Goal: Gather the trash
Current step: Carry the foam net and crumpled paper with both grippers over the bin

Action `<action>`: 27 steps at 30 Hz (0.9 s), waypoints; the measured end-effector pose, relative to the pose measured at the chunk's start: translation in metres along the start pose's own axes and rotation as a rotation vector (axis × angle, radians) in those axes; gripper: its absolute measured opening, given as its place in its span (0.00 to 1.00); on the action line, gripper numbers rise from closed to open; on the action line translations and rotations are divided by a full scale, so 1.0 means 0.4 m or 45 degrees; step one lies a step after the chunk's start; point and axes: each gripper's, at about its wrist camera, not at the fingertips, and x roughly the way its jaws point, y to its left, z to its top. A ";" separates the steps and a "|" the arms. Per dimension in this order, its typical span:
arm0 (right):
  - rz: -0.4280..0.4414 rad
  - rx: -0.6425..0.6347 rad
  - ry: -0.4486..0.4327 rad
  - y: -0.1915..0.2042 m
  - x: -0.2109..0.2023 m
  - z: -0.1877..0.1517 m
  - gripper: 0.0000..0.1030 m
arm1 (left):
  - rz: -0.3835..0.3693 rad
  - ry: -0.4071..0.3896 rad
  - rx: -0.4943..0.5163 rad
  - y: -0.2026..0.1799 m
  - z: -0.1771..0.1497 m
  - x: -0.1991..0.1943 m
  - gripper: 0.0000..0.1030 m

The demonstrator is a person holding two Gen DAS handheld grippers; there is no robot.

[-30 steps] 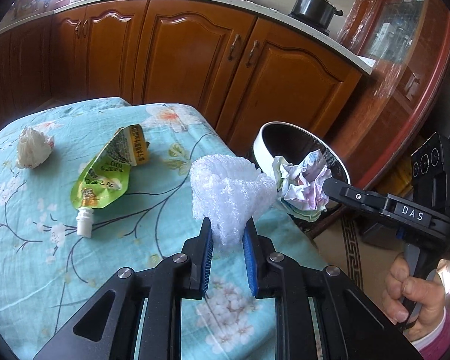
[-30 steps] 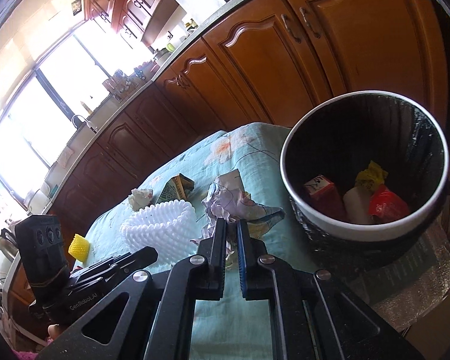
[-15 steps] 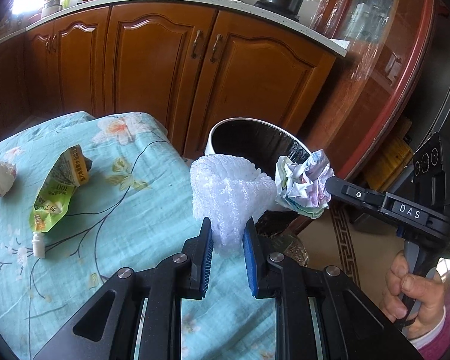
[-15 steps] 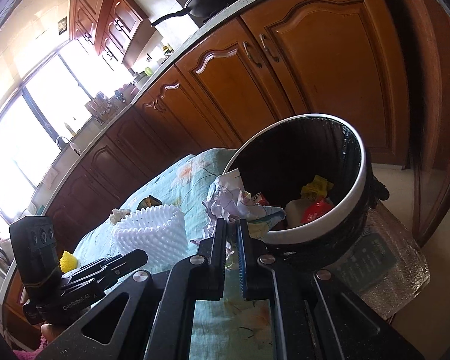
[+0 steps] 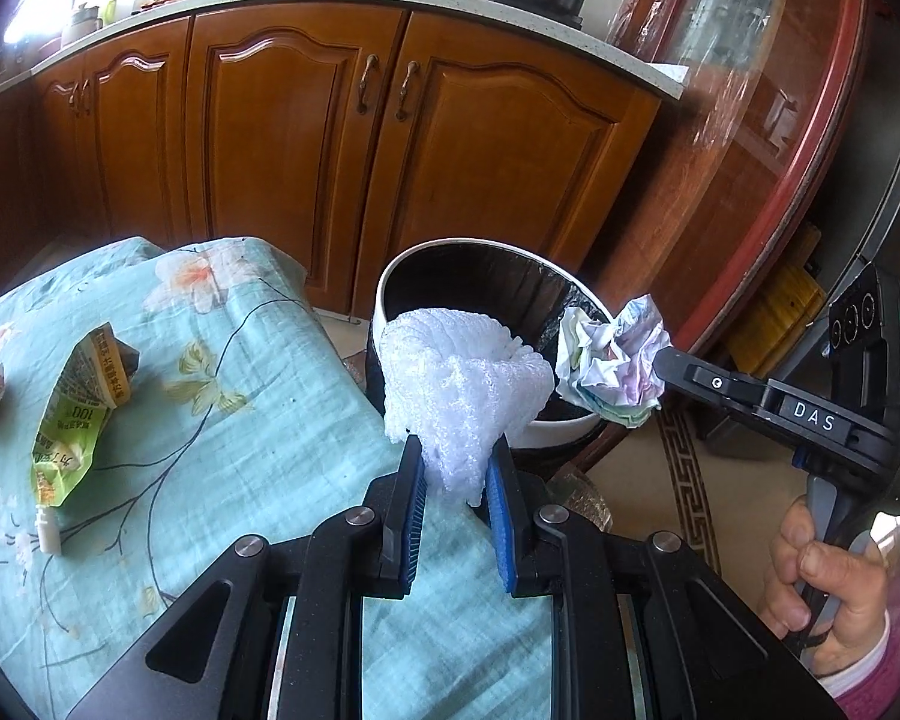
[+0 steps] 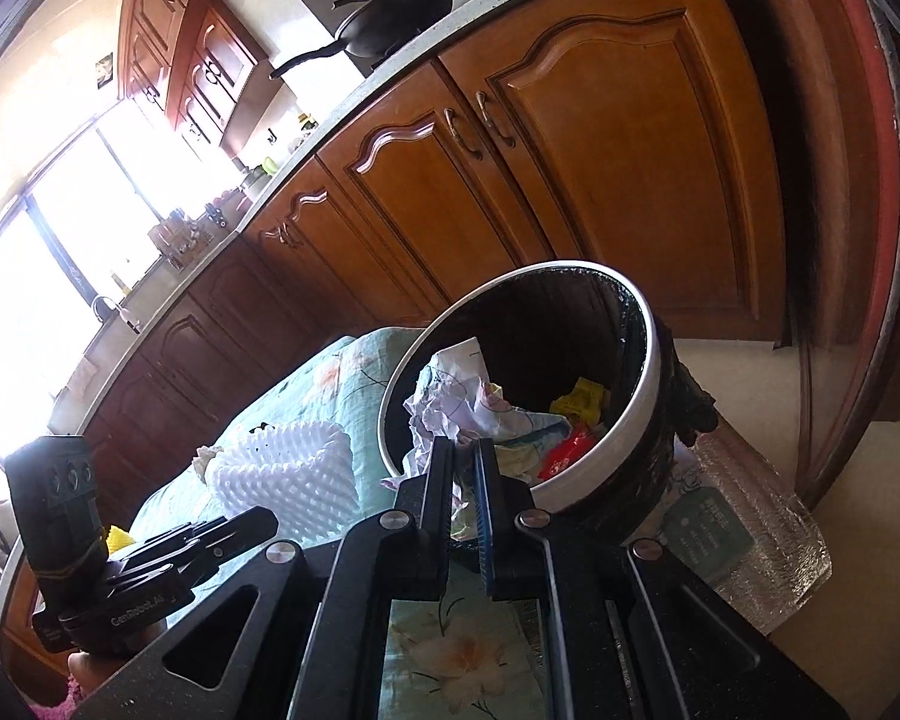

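We can read white letters "DAS" on the black right gripper (image 5: 660,363), on its side, to the right of the bin (image 5: 384,300). On the green drink pouch (image 5: 75,414), which lies on the flowered cloth left of the bin, we can read the number "100"; its other words are too small for us to tell. On the black left gripper (image 6: 264,519), far left of the bin, we see small pale letters that look like "GenRobot.AI".
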 end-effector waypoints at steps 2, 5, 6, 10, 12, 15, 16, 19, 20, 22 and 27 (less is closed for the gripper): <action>-0.009 -0.004 -0.003 0.000 0.002 0.001 0.07 | 0.000 0.001 0.003 -0.003 0.006 0.005 0.18; -0.020 -0.009 -0.010 -0.010 0.003 0.014 0.07 | -0.002 0.000 0.015 -0.009 0.019 0.015 0.18; -0.025 -0.012 -0.013 -0.011 0.004 0.019 0.07 | -0.002 -0.001 0.020 -0.012 0.025 0.018 0.18; -0.048 -0.032 -0.026 -0.019 0.010 0.041 0.07 | -0.001 -0.002 0.043 -0.022 0.049 0.033 0.18; -0.064 -0.047 -0.029 -0.019 0.016 0.055 0.07 | 0.000 0.007 0.052 -0.026 0.063 0.045 0.18; -0.087 -0.064 -0.027 -0.025 0.024 0.078 0.07 | 0.000 0.032 0.055 -0.031 0.084 0.066 0.18; -0.093 -0.066 -0.026 -0.027 0.026 0.083 0.07 | 0.001 0.038 0.059 -0.033 0.091 0.074 0.18; -0.108 -0.070 -0.021 -0.035 0.036 0.101 0.07 | 0.009 0.050 0.073 -0.042 0.110 0.097 0.18; -0.112 -0.072 -0.019 -0.036 0.040 0.107 0.07 | 0.012 0.055 0.079 -0.047 0.118 0.106 0.18; -0.122 -0.082 -0.011 -0.038 0.049 0.115 0.07 | 0.017 0.071 0.085 -0.052 0.127 0.123 0.18; -0.145 -0.105 0.027 -0.042 0.080 0.131 0.07 | 0.025 0.108 0.093 -0.064 0.149 0.167 0.19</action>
